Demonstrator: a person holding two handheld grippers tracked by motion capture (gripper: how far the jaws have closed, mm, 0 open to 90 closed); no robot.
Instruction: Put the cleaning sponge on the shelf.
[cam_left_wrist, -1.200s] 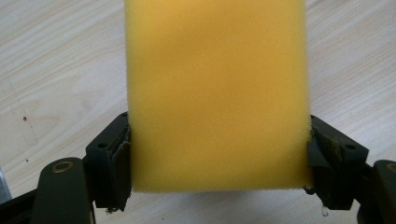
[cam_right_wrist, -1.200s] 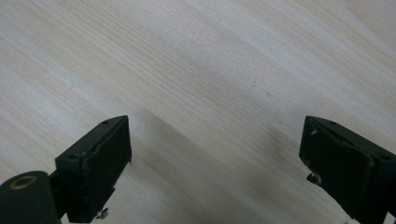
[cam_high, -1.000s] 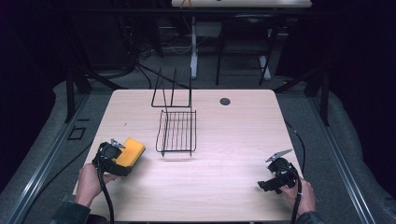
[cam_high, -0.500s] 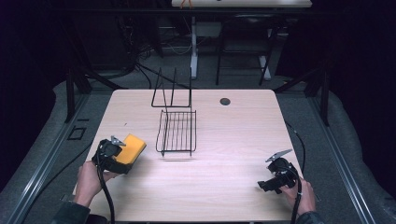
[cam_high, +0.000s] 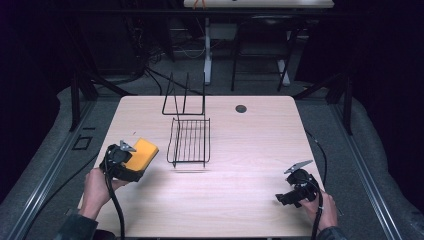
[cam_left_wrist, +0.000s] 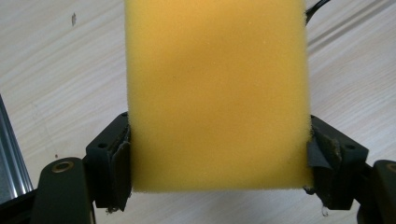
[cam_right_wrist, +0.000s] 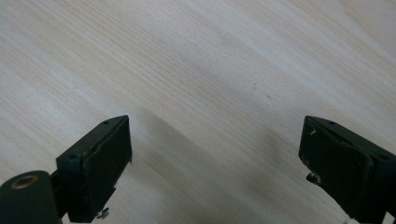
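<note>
Closest to the person, at the near right corner of the wooden surface (cam_high: 240, 200), a hand holds the right tool (cam_high: 285, 198). Its two black jaws are spread wide apart, and there is nothing between them. In the right gripper view, the right tool (cam_right_wrist: 217, 163) looks down at bare wood, with a soft shadow lying between the jaws. A black cable runs back from it toward the near edge.

A bit farther in, on the left side, the other hand holds the left tool (cam_high: 136, 159). This one is pinching a yellow sponge (cam_high: 141, 153). In the left gripper view, the sponge (cam_left_wrist: 217, 93) is big and bright, and one black jaw presses on each of its sides near the bottom edge. The rest of the sponge sticks out past the jaws, away from the hand. In the high view, the sponge is over the left part of the surface, just left of a wire rack. I cannot tell if it touches the wood.

Next comes the black wire rack (cam_high: 189, 142), near the middle of the surface. It has a flat part made of thin bars and a taller part that stands up behind it.

Farther back, a small dark round spot (cam_high: 241, 108) sits on the surface near the far edge.
</note>
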